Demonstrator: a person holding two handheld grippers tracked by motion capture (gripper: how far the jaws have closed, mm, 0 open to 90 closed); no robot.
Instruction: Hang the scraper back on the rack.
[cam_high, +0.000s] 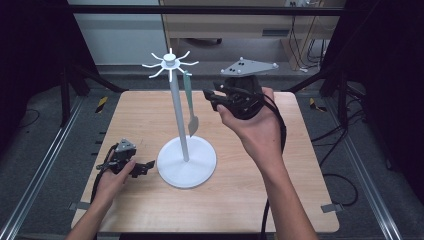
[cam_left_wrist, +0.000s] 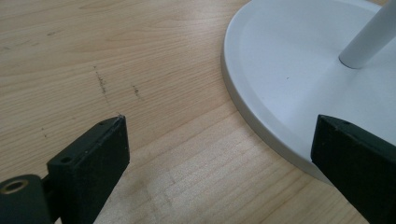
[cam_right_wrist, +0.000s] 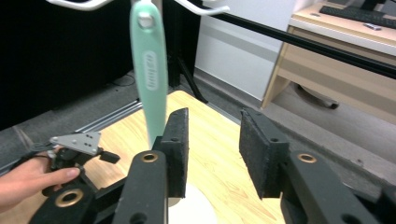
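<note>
Right gripper (cam_high: 212, 94), jaws parted and empty, sits just beside the green-handled utensil (cam_high: 189, 102) hanging from the white stand's (cam_high: 186, 161) hook (apparently just hung); next, back away cleanly.

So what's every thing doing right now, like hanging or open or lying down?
Green-handled utensil: hanging from a hook of the stand, blade end down, not gripped.
White stand: upright on the table, its round base flat.
Right gripper: held up beside the utensil, open, nothing between its jaws.
Left gripper: low at the table beside the stand's base, open, holding nothing.
Table: flat, bearing the stand.
</note>
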